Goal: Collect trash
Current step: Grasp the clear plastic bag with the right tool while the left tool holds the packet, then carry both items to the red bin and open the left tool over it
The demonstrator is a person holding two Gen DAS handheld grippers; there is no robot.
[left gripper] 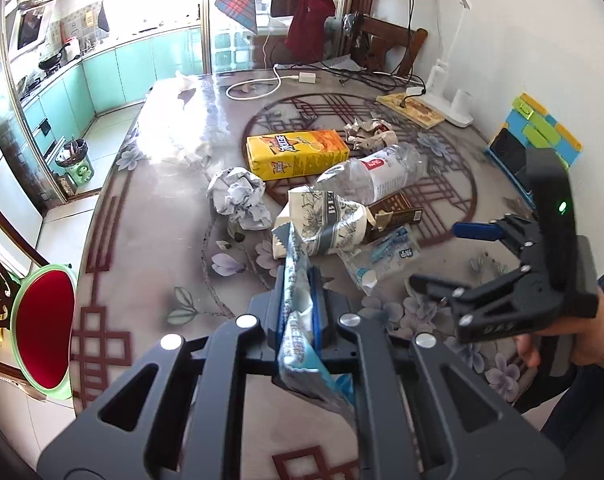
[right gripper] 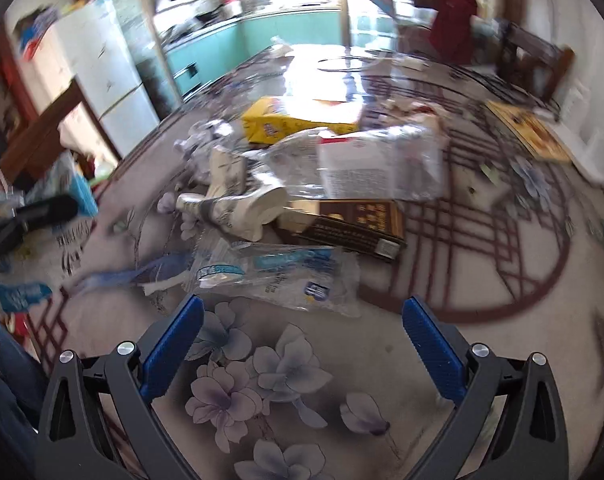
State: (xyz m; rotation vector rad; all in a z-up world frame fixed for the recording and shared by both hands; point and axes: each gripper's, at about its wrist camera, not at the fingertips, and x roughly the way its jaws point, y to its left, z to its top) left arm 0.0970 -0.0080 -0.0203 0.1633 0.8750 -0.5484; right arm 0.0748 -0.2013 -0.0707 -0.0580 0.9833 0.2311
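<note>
While my left tongs (left gripper: 298,300) are clenched tight on a blue and white wrapper (left gripper: 298,320), my right tongs (right gripper: 302,344) are spread wide with nothing in them. The wrapper sticks up between the left pads, off the counter (left gripper: 162,248). My right tongs hang just near a flat clear plastic bag (right gripper: 278,276).

I think the wrapper could slip out, because it is thin and floppy and only a strip of it is pinched. The clear bag lies flat, so my right tongs might slide over it or bump the brown box (right gripper: 354,220) touching its far side. The right view is blurry, so I could miss my aim.

More trash sits in the middle of the counter: a yellow carton (left gripper: 298,152), a squashed clear bottle (left gripper: 378,172), a crushed paper cup (left gripper: 322,220) and a ball of paper (left gripper: 238,196). The counter is shiny, with flowers and dark red lines on it. On the far side there are cables and a white lamp (left gripper: 450,92). A kitchen with green cupboards (left gripper: 102,76) is on the far left, and a red stool (left gripper: 42,328) stands near on the left
</note>
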